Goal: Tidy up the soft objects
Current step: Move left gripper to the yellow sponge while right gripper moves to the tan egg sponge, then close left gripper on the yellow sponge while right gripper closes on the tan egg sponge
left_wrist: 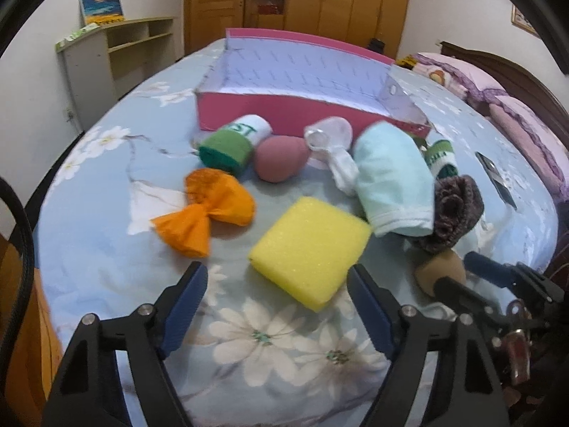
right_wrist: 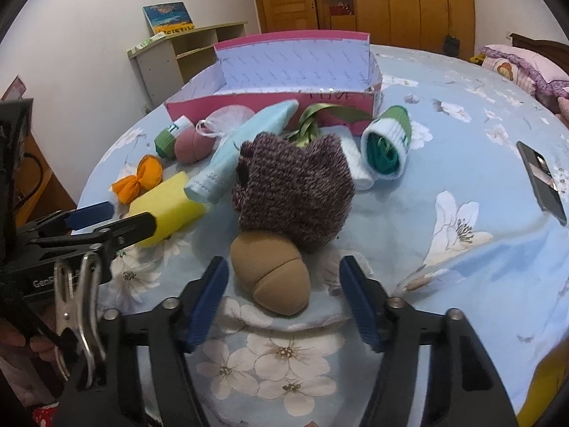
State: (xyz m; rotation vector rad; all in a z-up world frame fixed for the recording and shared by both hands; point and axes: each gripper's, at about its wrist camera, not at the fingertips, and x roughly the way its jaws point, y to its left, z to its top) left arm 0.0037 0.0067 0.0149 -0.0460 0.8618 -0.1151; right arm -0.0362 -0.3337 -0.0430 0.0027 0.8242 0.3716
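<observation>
The left tongs stand open on either side of the yellow sponge, its near corner reaching between the blue pads with a clear gap on both sides, nothing gripped. The right tongs also stand open, the tan egg-shaped sponge lying between the pads; the left pad is close to it but not pressing. Both sponges rest on the flowered bed. Just beyond the tan sponge sits the brown knitted piece, touching it. Farther ahead of the left tongs lie the orange cloth bundle, the pink egg sponge, a green-and-white rolled sock and a pale blue mitten, with the pink box behind them. From the left wrist view, the tan sponge is half hidden behind the right tongs' fingers, and a second rolled sock is mostly covered by the mitten.
</observation>
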